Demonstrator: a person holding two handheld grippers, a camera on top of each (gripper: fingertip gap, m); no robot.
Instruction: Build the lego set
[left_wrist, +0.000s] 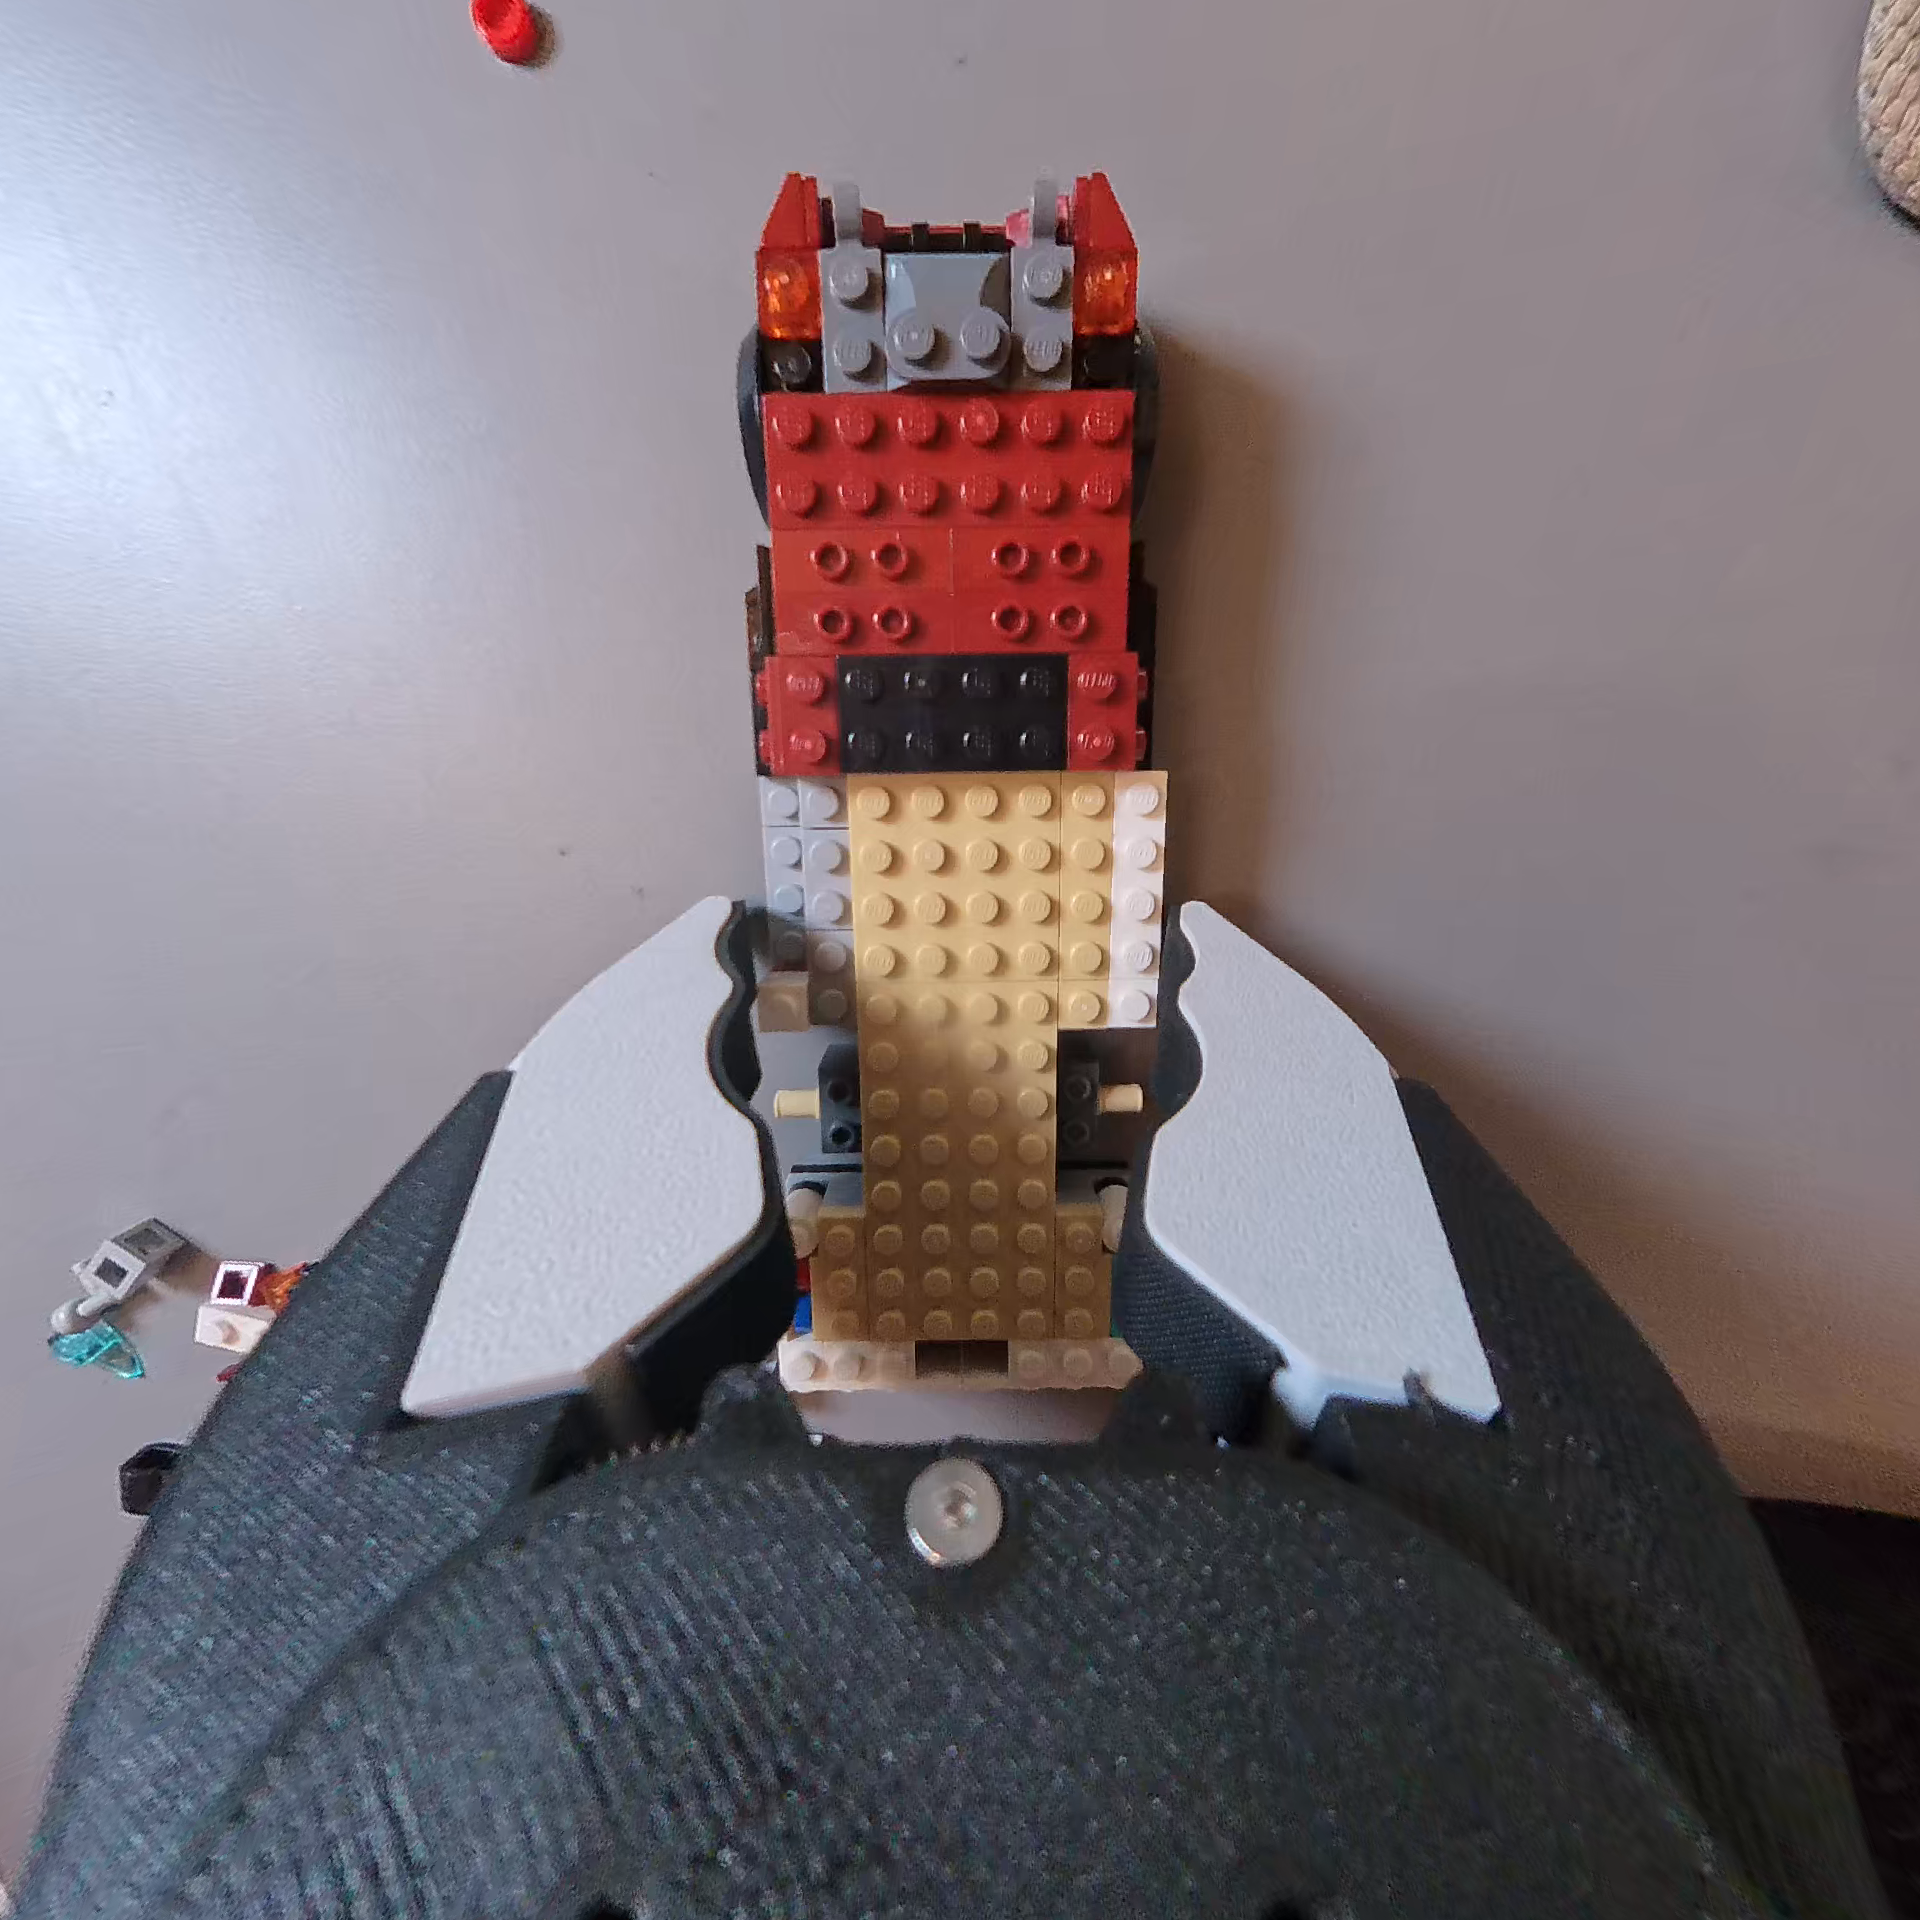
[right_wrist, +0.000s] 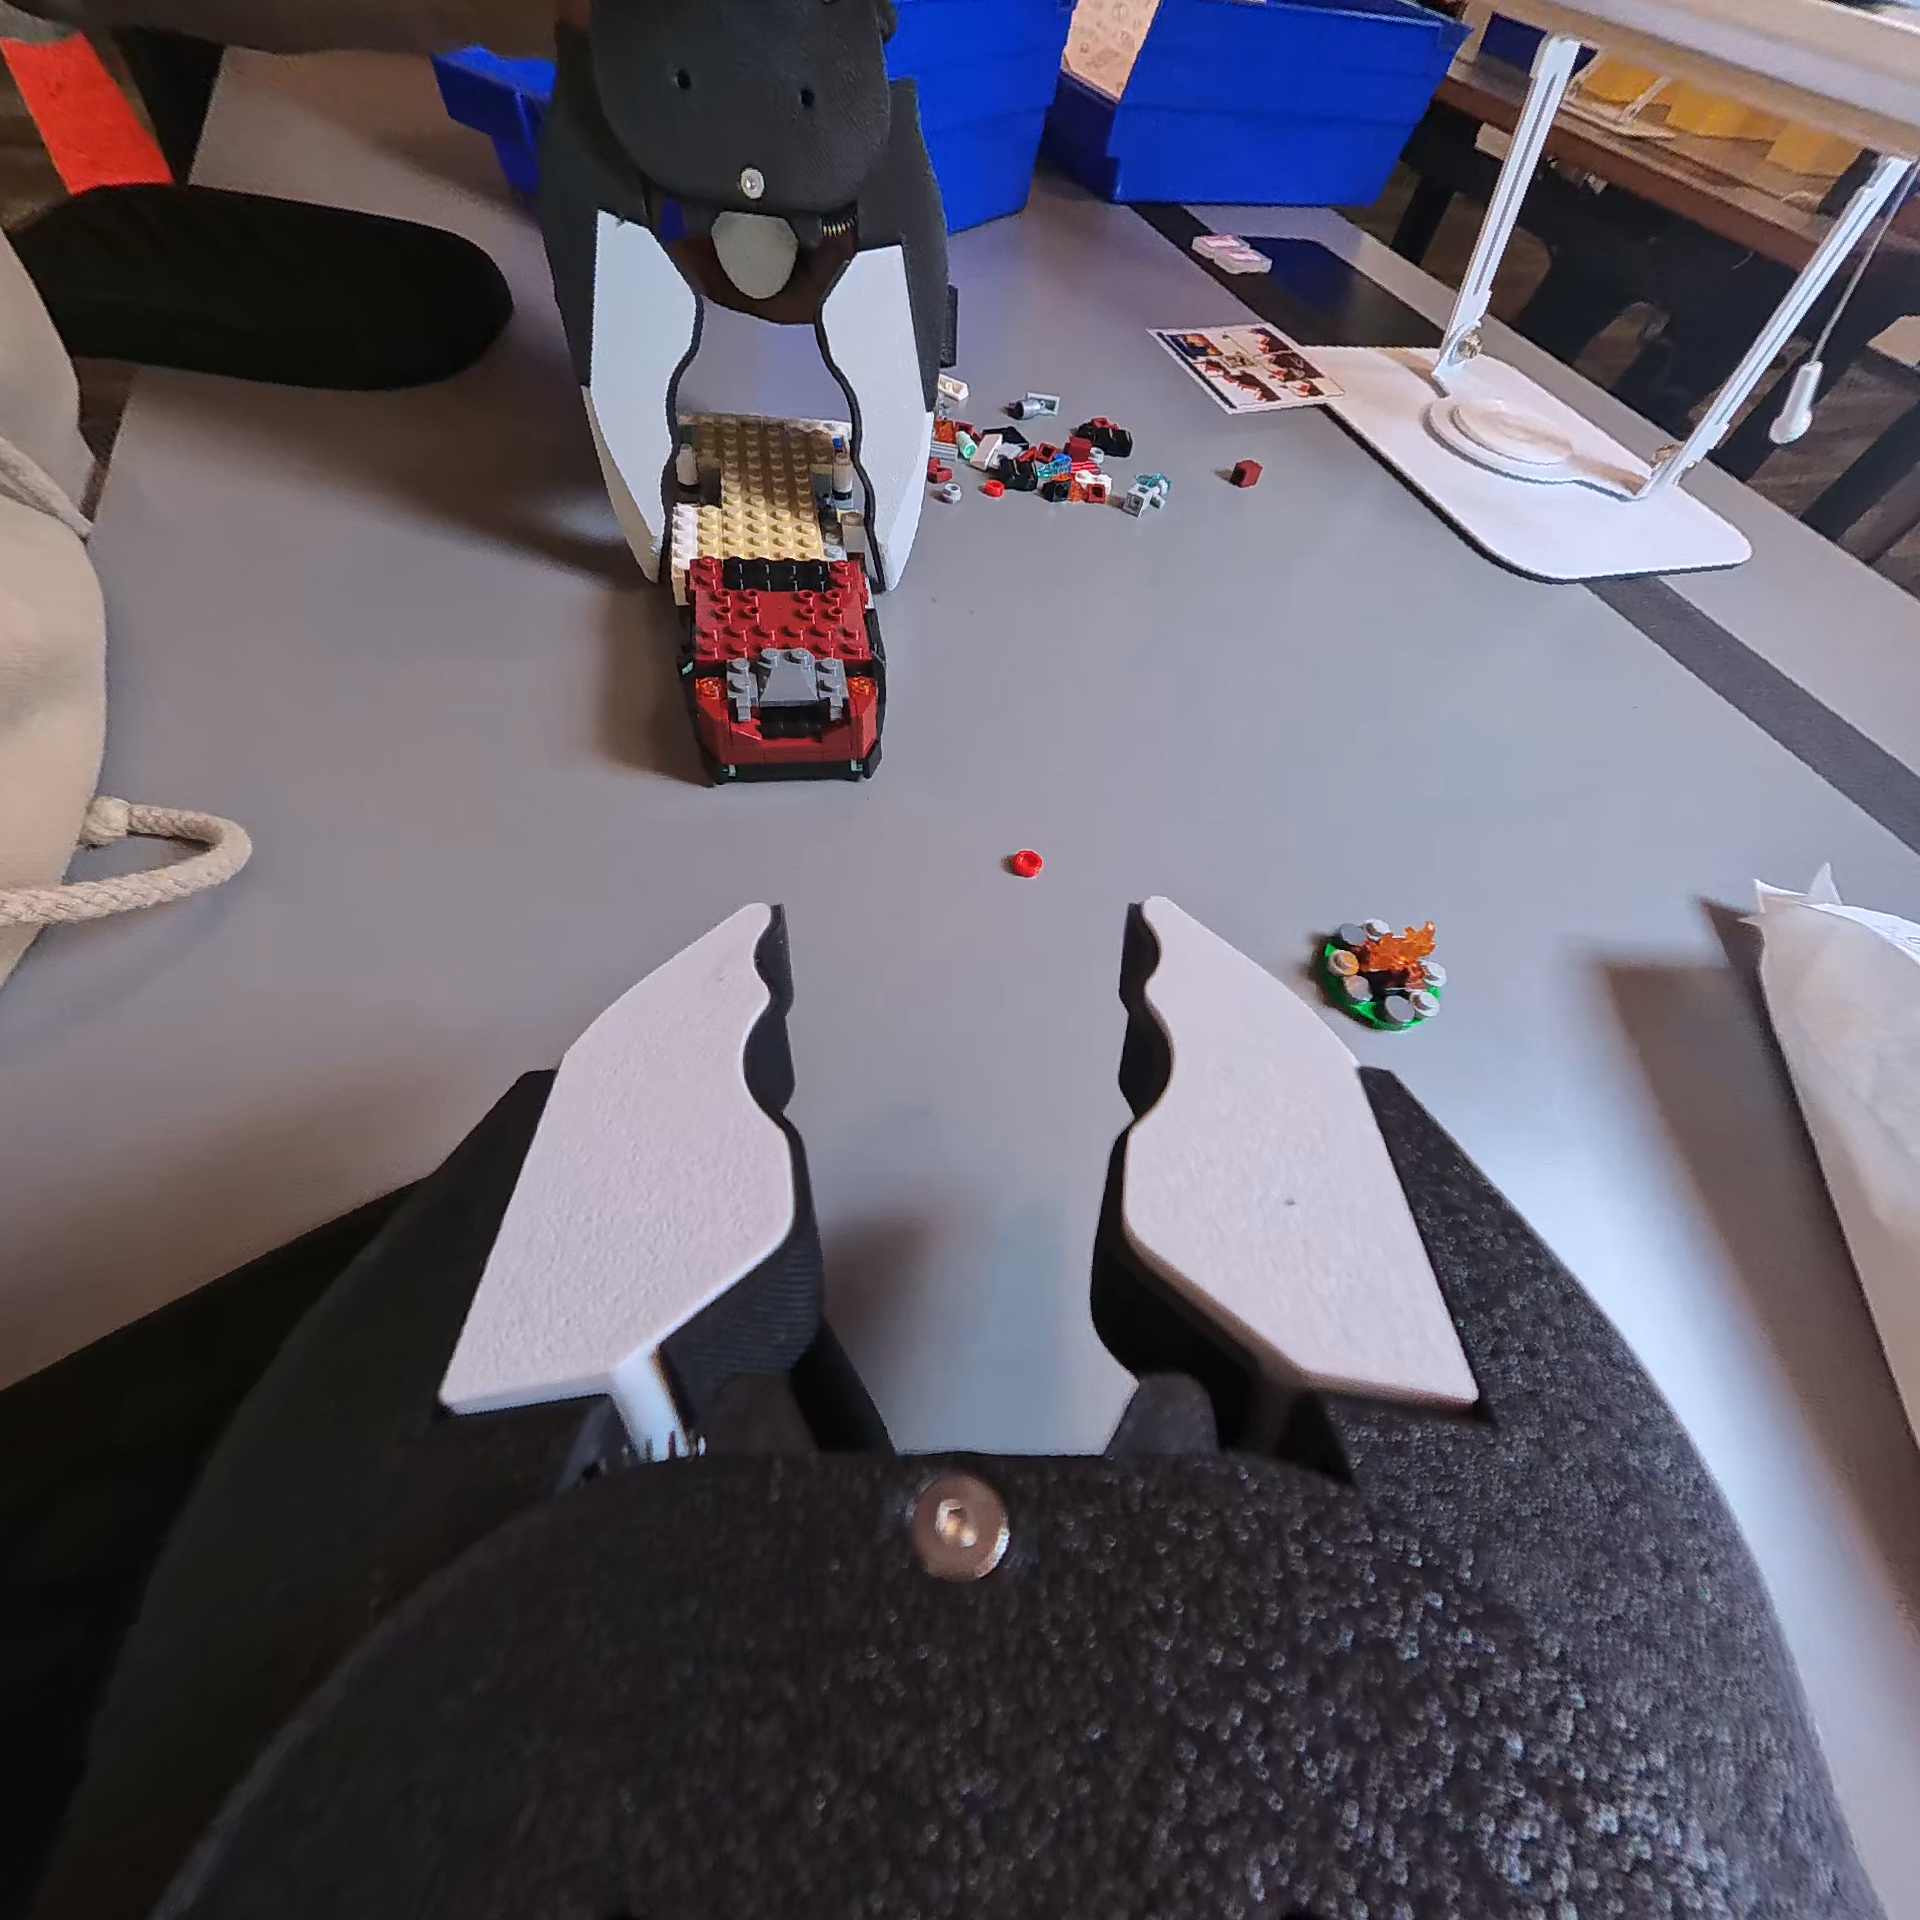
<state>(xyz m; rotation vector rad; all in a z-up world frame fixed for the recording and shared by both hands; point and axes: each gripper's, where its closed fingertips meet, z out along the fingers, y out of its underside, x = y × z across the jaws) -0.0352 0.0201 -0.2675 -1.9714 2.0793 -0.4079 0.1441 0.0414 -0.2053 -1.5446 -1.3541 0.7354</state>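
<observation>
**Left wrist view and right wrist view: two claws over a grey table**

Left wrist view. The left gripper (left_wrist: 956, 925) straddles the tan rear half of a brick-built vehicle (left_wrist: 945, 582) lying on the grey table (left_wrist: 416, 520). The red front end reaches well beyond the fingertips. Its dark pads (left_wrist: 732, 997) lie close along both flanks of the model; whether they press on it or merely stand beside it cannot be told. A few loose pieces (left_wrist: 156, 1288) lie to the left of the claw's base, and a small red round stud (left_wrist: 509, 26) lies far ahead to the left.

Right wrist view. The right gripper (right_wrist: 951, 914) hangs over bare table with its fingers apart and nothing between them. The red stud (right_wrist: 1025, 862) sits just ahead of the tips. A small green-based campfire model (right_wrist: 1382, 977) stands to the right of the right finger. The vehicle (right_wrist: 779, 665) lies farther ahead, nose toward this claw, with a scatter of small bricks (right_wrist: 1039, 457) to its right.
</observation>
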